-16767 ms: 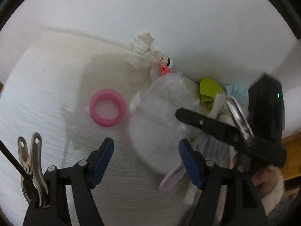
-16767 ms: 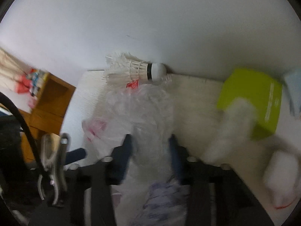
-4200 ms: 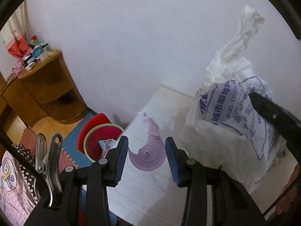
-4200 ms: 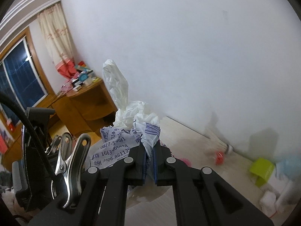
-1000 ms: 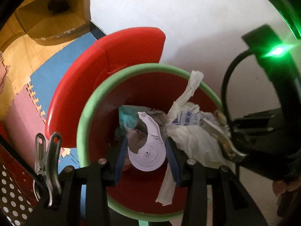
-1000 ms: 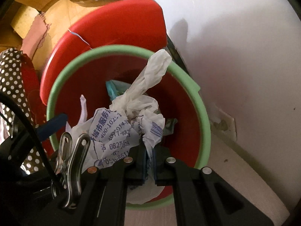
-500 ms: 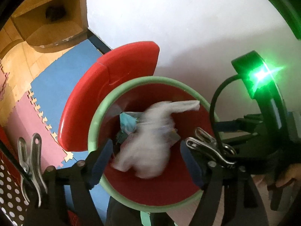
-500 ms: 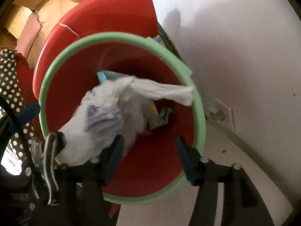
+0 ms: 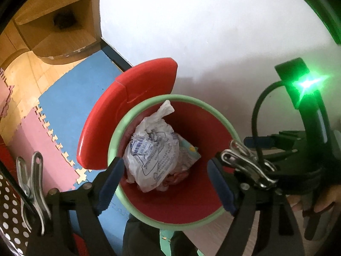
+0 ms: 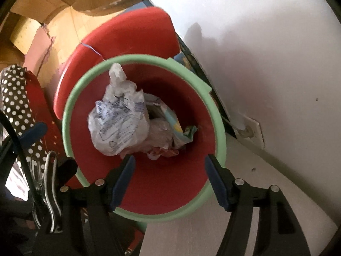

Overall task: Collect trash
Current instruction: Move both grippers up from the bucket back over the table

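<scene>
Both claws hang over the red bin (image 9: 187, 204), jaws apart and opening, nothing between them. The left claw (image 9: 164, 183) and right claw (image 10: 170, 179) touch nothing. The white bag (image 10: 119, 123) lies inside the bin.

We see a crumpled white plastic bag with blue print (image 9: 152, 155) (image 10: 118, 123) lying mid-frame on other wrappers inside a round red bin with a pale green rim (image 9: 170, 211) (image 10: 162, 194), its twisted neck poking toward the upper left rim.
</scene>
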Demonstrator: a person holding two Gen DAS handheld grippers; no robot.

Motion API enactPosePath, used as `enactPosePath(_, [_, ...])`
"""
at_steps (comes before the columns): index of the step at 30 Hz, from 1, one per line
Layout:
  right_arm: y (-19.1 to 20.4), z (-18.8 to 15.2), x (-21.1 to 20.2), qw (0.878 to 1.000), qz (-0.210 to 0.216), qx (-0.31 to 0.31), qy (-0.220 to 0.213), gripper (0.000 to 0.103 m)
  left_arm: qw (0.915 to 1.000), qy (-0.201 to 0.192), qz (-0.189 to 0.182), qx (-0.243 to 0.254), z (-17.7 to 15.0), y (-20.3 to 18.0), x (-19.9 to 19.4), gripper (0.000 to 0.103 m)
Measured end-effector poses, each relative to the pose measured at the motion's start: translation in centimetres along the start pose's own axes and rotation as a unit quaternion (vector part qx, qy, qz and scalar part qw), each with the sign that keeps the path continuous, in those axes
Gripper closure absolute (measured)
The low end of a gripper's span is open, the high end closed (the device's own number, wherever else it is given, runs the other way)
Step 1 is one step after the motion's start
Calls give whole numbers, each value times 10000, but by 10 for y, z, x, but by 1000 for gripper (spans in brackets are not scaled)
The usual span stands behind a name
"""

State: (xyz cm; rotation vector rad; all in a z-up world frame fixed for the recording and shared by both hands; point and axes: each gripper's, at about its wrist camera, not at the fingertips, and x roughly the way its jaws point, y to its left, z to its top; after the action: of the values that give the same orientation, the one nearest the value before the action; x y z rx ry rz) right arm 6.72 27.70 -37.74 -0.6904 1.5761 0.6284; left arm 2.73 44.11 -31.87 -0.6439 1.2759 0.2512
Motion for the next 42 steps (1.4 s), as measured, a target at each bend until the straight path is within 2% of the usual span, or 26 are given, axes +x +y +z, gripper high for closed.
enactPosePath(15, [15,-18,-77,9961,338,248,-781,34,9994,-345,-49,53,6,-9,-80,19])
enactPosePath(26, [21,-34,-131,9900,450,380,-1284,34,9989,-420,-191,48,3,-20,-130,19])
enactPosePath(35, [10,-61,-183,9779,693,784,-1808,34,9973,-595,-280,342,0,-51,-180,19])
enactPosePath(42, [-6,-87,-210,9675,801,1113,-2122,34,9956,-609,-295,654,-1,-77,-192,19])
